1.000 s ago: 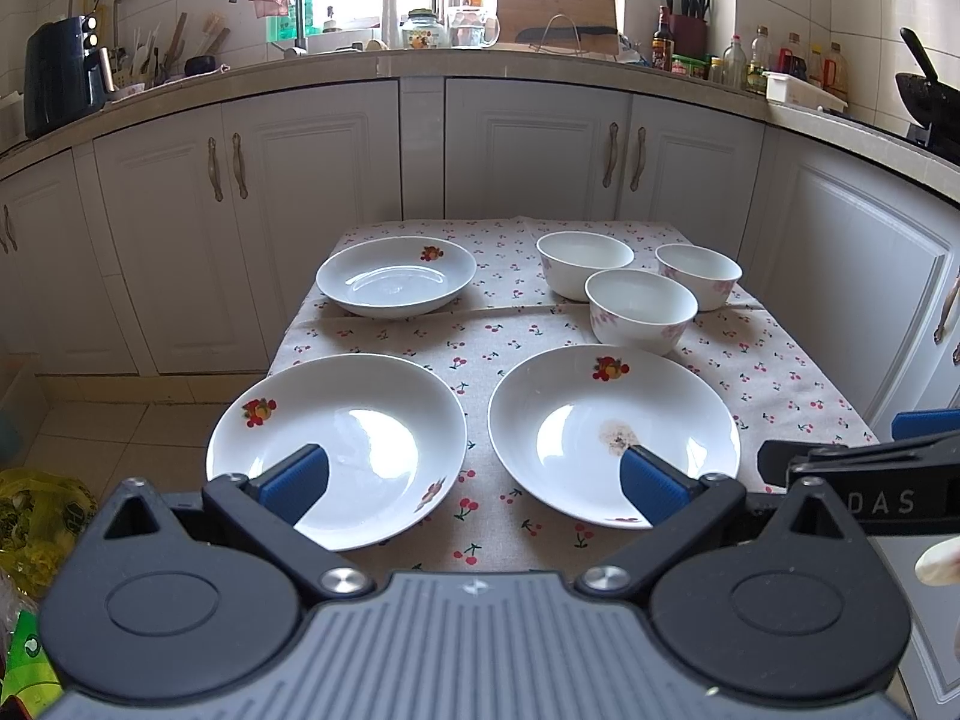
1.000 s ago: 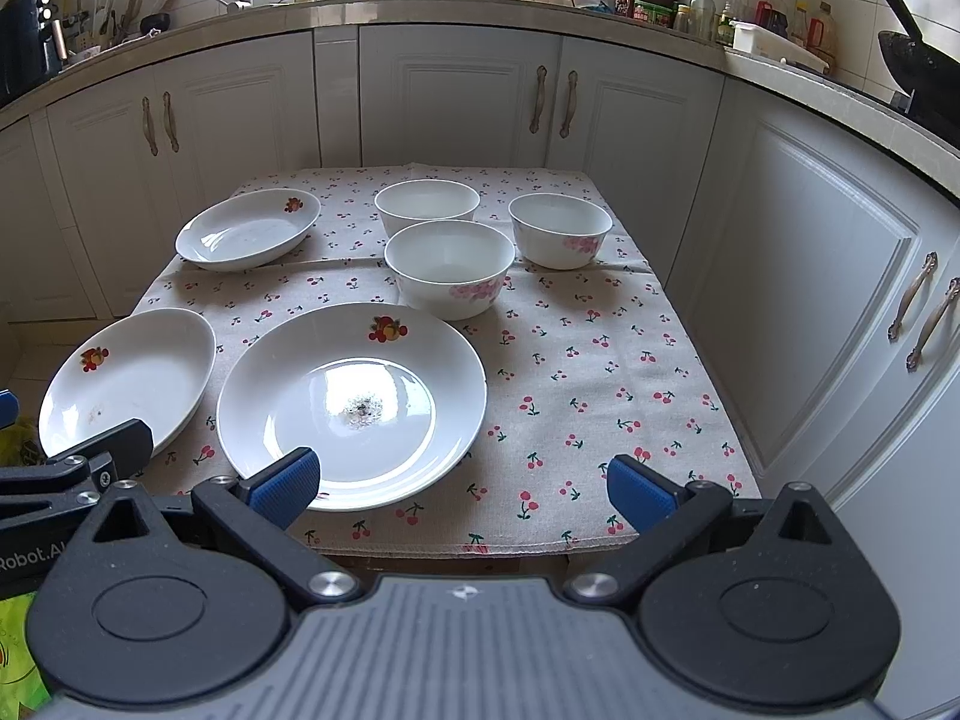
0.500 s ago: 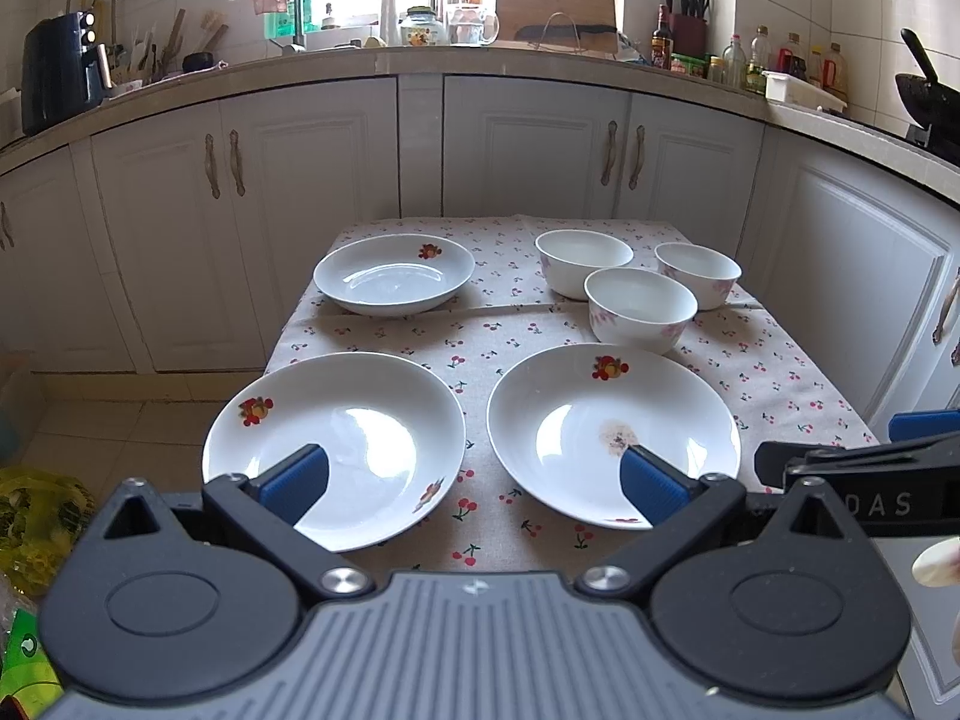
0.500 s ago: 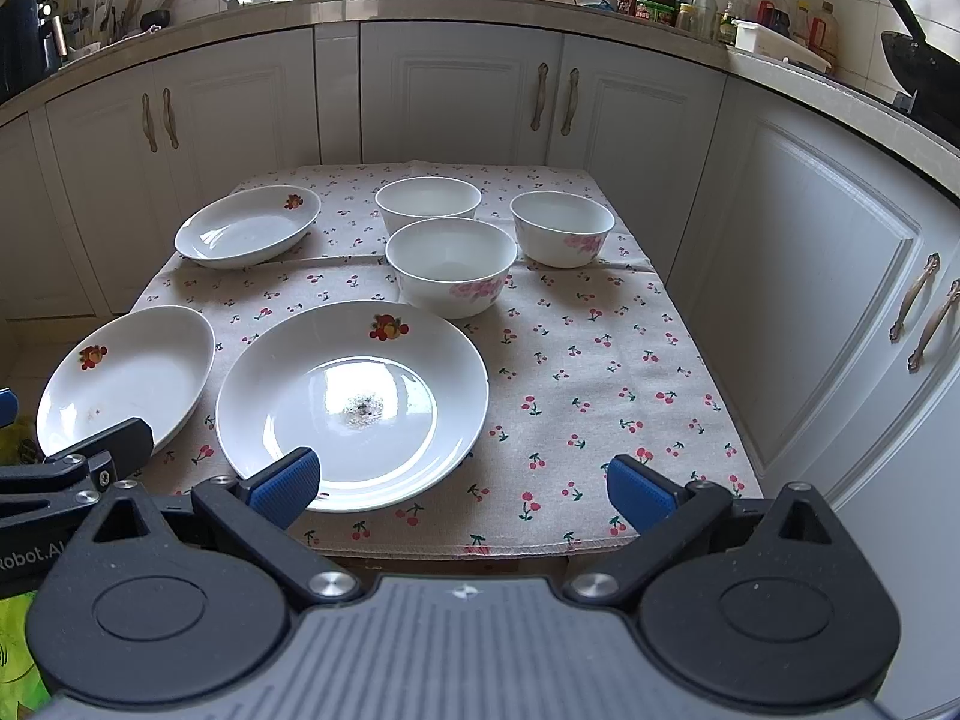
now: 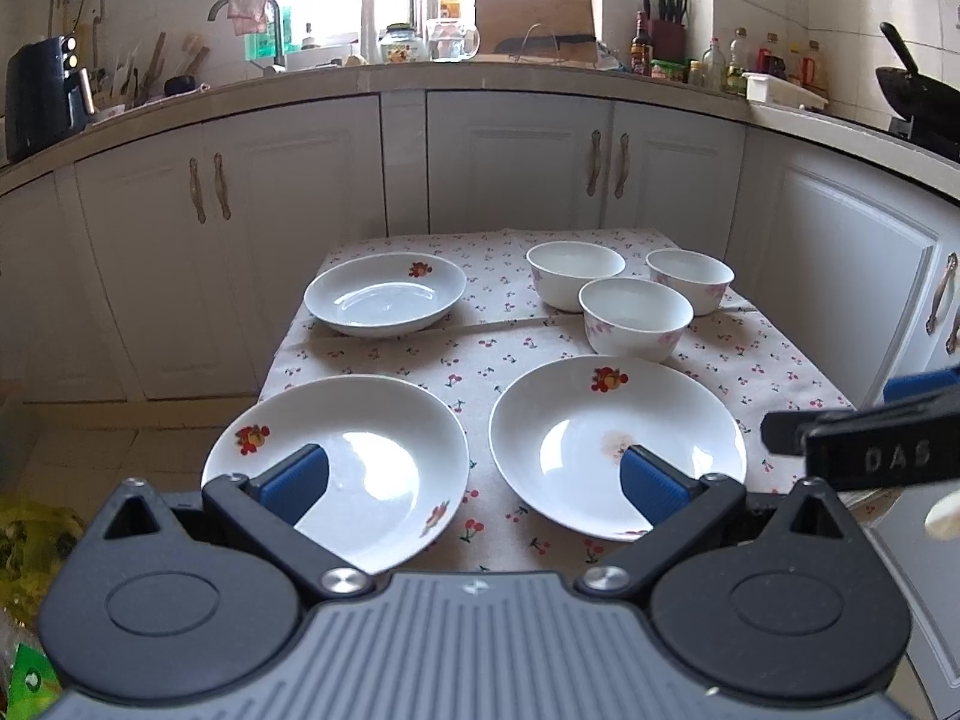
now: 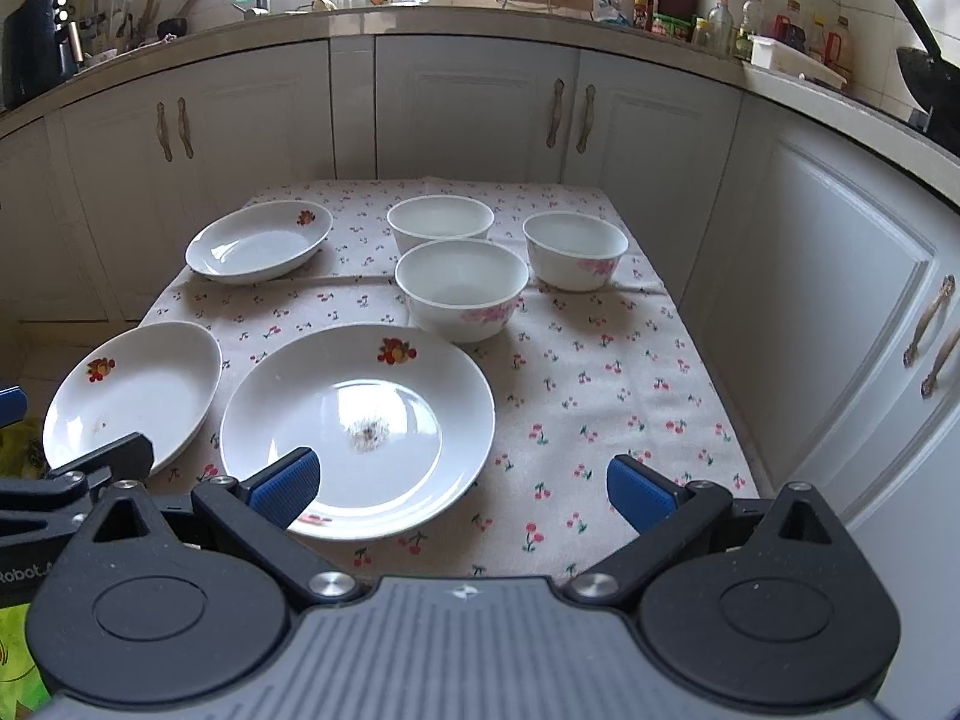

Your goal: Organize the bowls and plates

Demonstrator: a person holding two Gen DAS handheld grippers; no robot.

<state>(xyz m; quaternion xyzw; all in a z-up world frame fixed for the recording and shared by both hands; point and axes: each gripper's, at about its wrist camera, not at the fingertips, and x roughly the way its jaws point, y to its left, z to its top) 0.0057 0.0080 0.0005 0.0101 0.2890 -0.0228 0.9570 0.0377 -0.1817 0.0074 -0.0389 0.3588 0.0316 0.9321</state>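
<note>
Left wrist view: left hand-held gripper point(image 5: 474, 480) held wide, nothing gripped. Right hand-held gripper point(image 6: 462, 483) wide too. Three plates point(image 5: 384, 294), three bowls point(image 5: 636, 315) spread on counter point(image 5: 780, 354). Nothing stacked yet. Next: near plate point(image 6: 360, 420) likely to be gripped at rim.

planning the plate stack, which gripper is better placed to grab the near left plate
Left. The left gripper is open with one finger over the near left plate; the right gripper faces the middle plate.

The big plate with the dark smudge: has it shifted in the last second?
No. The big plate sits just as before beside the nearest bowl on the cherry tablecloth; only the camera view drifted slightly.
</note>
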